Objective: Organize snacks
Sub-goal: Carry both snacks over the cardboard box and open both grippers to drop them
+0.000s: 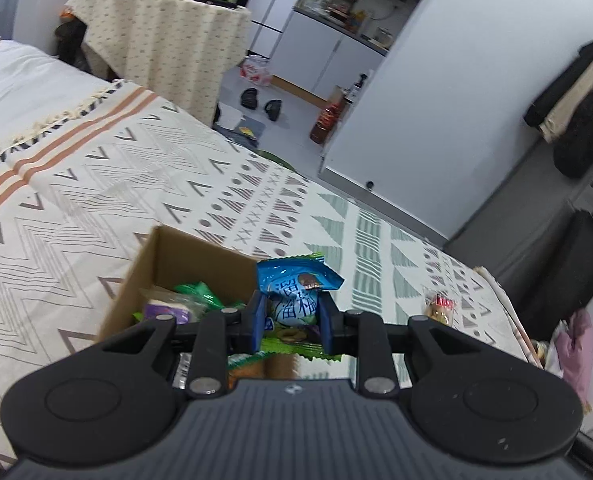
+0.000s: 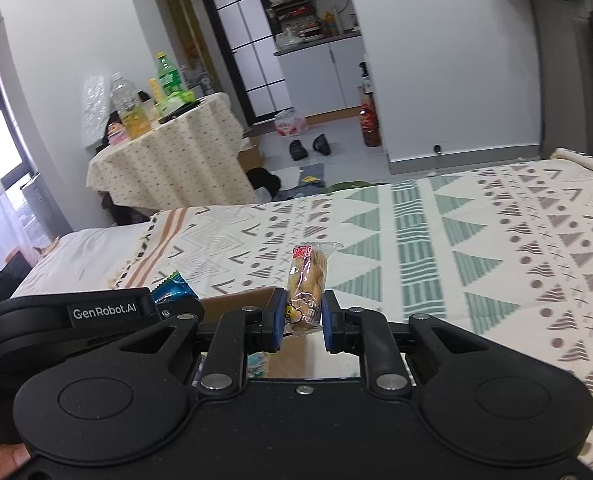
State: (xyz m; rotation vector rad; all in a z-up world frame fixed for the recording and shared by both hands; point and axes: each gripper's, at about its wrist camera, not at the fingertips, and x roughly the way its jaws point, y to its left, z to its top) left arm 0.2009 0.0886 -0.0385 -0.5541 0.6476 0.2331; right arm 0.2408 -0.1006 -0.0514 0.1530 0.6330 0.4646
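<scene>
Both packets gripped above the box: let go low, one at a time.

Your left gripper (image 1: 292, 316) pinches the blue packet (image 1: 296, 286) over the cardboard box (image 1: 164, 252); your right gripper (image 2: 302, 320) clamps the clear-wrapped snack (image 2: 307, 276), seemingly near the rim.

A bed (image 1: 96, 184) covered with a patterned blanket (image 2: 476, 240) carries the things. An open cardboard box (image 1: 144, 272) sits directly on the blanket, with snack packets (image 1: 192, 300) inside it.
</scene>
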